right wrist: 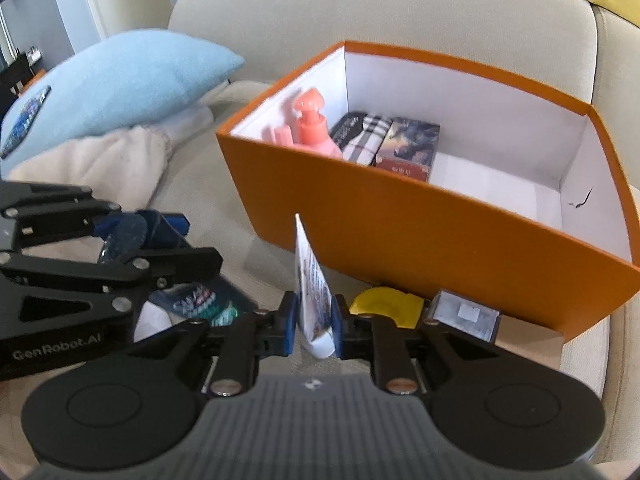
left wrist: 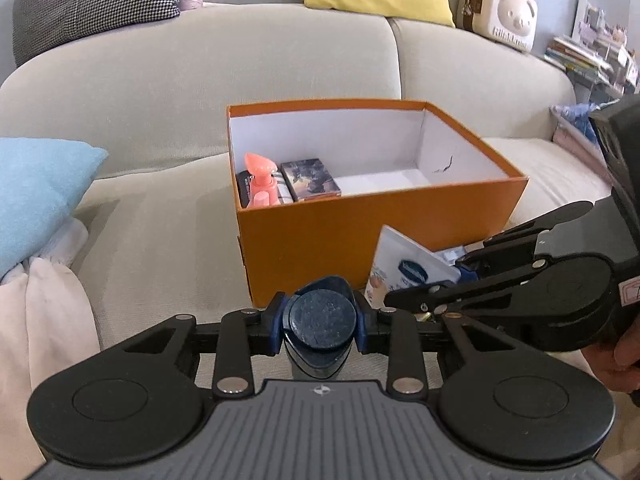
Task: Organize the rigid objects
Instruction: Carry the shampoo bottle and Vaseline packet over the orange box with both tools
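An open orange box point(left wrist: 360, 232) point(right wrist: 420, 236) stands on the sofa seat. Inside at its left end are a pink pump bottle point(left wrist: 262, 182) point(right wrist: 314, 128), a checked item point(right wrist: 368, 140) and a dark picture box point(left wrist: 310, 180) point(right wrist: 412, 146). My left gripper point(left wrist: 320, 322) point(right wrist: 132, 236) is shut on a dark blue bottle point(left wrist: 322, 320) with a round cap, in front of the box. My right gripper point(right wrist: 314, 324) point(left wrist: 424, 300) is shut on a white tube point(right wrist: 312, 292) point(left wrist: 404, 268), held upright just before the box's front wall.
A yellow item point(right wrist: 386, 306), a small grey packet point(right wrist: 466, 316) and a dark blue printed pouch point(right wrist: 204, 300) lie on the seat by the box. A light blue pillow point(left wrist: 36, 192) point(right wrist: 120, 88) and a cream blanket point(left wrist: 44, 320) lie left. A phone point(right wrist: 26, 120) rests on the pillow.
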